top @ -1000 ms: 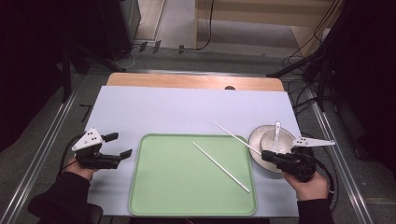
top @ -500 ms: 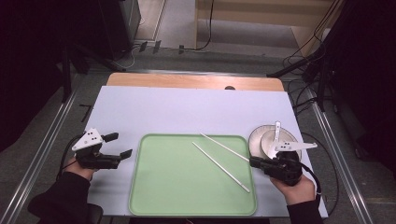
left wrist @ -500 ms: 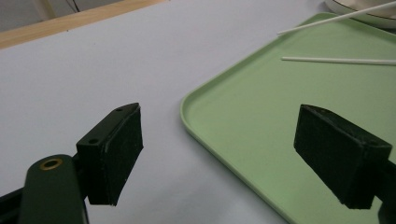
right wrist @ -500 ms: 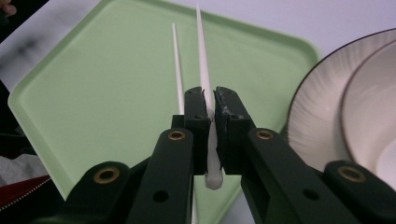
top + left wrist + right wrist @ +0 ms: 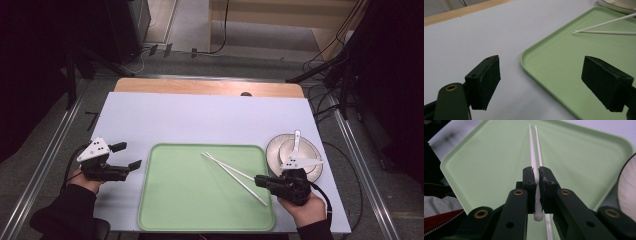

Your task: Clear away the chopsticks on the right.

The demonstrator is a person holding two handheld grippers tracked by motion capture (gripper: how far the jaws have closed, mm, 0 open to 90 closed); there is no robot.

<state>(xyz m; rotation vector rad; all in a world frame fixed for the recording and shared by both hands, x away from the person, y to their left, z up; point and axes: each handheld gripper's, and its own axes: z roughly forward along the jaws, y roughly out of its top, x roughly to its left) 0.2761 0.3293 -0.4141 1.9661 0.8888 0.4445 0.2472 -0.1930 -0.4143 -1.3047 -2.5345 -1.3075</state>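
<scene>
- Your right gripper (image 5: pixel 260 180) is pinching one white chopstick (image 5: pixel 531 150) near its thick end – in the right gripper view the jaws are pressed together on it and the butt pokes out below the pads.
- The held chopstick runs up-left over the green tray (image 5: pixel 170 200). Whether its far tip rests on the tray or hangs just above it, I can't tell.
- The second chopstick (image 5: pixel 245 184) lies on the tray just beside the held one; the two nearly meet at the far tips. In the right gripper view its near end passes under your right jaw.
- Risk 1: let go with the tip high and the stick bounces or rolls on the smooth tray – it may end up crossed over the other one.
- Risk 2: lower the jaws too far and the right jaw lands on the loose chopstick, shoving it sideways or flicking it over the rim.
- Risk 3: the grip is right at the end, so the long free length will swing if you twist your wrist – it could sweep the loose stick.
- Risk 4: the bowl (image 5: pixel 294 155) on its plate, with a spoon in it, sits just behind your right hand. Pull back carelessly and the gripper or cable could clip it.
- Your left gripper (image 5: pixel 131 156) rests on the table left of the tray, jaws spread wide, nothing between them.
</scene>
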